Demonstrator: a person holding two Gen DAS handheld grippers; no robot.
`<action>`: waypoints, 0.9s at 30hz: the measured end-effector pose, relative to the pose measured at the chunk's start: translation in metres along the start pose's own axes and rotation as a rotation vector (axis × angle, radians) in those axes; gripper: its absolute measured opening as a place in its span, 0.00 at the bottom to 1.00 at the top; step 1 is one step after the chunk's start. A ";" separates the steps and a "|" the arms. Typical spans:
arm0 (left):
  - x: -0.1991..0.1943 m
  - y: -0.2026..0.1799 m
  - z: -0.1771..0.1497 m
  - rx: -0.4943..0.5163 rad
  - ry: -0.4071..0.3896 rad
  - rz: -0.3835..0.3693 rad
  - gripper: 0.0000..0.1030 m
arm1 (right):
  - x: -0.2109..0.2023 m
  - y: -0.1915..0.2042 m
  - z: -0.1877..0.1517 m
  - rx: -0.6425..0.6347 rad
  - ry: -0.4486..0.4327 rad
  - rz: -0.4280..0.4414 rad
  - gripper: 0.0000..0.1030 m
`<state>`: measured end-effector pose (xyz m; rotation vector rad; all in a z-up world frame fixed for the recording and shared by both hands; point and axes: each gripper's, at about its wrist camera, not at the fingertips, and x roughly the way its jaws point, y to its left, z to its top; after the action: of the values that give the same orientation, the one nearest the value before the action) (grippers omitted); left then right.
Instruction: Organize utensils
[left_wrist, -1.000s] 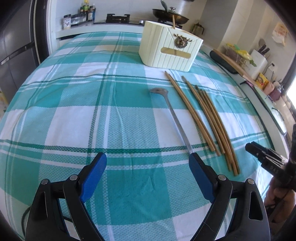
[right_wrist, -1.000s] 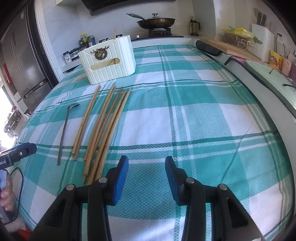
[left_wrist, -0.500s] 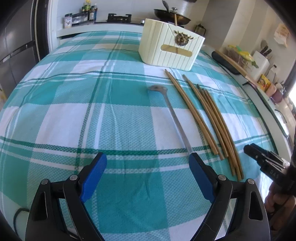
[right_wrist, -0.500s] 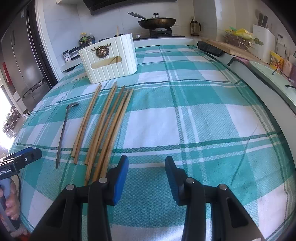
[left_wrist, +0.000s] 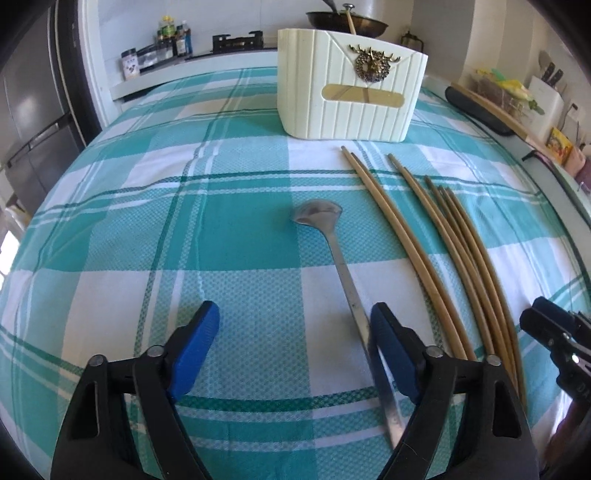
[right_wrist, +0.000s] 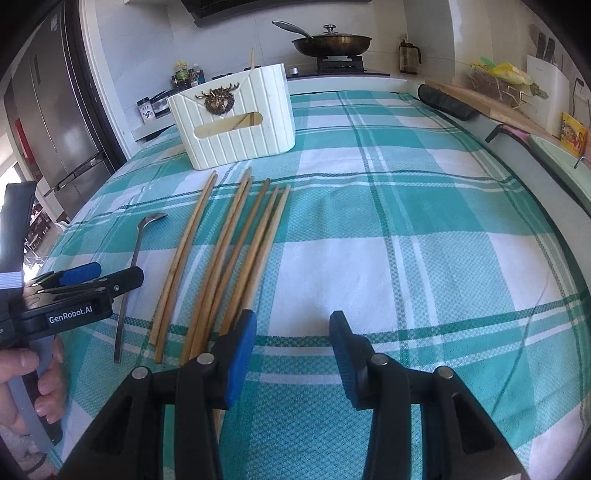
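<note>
We judge the task barely begun: one chopstick (right_wrist: 252, 59) stands in the caddy (right_wrist: 236, 122); the spoon (left_wrist: 332, 251) and chopsticks (left_wrist: 443, 243) lie on the tabletop (left_wrist: 147, 221). Our left tool (left_wrist: 291, 345), just narrowing, brackets the spoon's handle unclamped; the right tool (right_wrist: 291, 347) gapes empty.

— What is the tablecloth (left_wrist: 229, 236) like?
— Woven cloth, matt, with a fine waffle-like grain across its teal and white checks.
— And the spoon (left_wrist: 334, 254)?
— Metal, smooth, with a dull grey sheen; the bowl catches a little light.
— The chopsticks (right_wrist: 236, 251)?
— They look like wood or bamboo, tan, smooth and barely glossy.
— The holder (left_wrist: 349, 99)?
— Cream plastic by the look of it, ribbed in upright grooves, satin finish, with a brassy metal-looking deer ornament (left_wrist: 373, 66) on its front.
— The left gripper (left_wrist: 295, 343)?
— Black arms of hard, slightly shiny plastic, silver rivets, blue matt pads (left_wrist: 197, 343).
— The right gripper (right_wrist: 293, 354)?
— The same make.
</note>
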<state>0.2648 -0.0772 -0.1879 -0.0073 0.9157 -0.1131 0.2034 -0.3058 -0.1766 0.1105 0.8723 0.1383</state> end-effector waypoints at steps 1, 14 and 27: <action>-0.001 0.002 0.000 0.003 0.001 -0.010 0.63 | 0.000 -0.003 0.000 0.014 -0.002 0.005 0.41; -0.007 0.057 -0.004 -0.210 0.088 -0.246 0.04 | 0.000 -0.011 -0.001 0.049 -0.011 0.026 0.41; -0.012 0.064 -0.009 -0.201 0.067 -0.217 0.22 | -0.004 0.006 0.005 -0.025 -0.007 0.005 0.41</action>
<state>0.2563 -0.0119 -0.1869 -0.2911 0.9882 -0.2233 0.2043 -0.3011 -0.1698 0.0898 0.8627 0.1528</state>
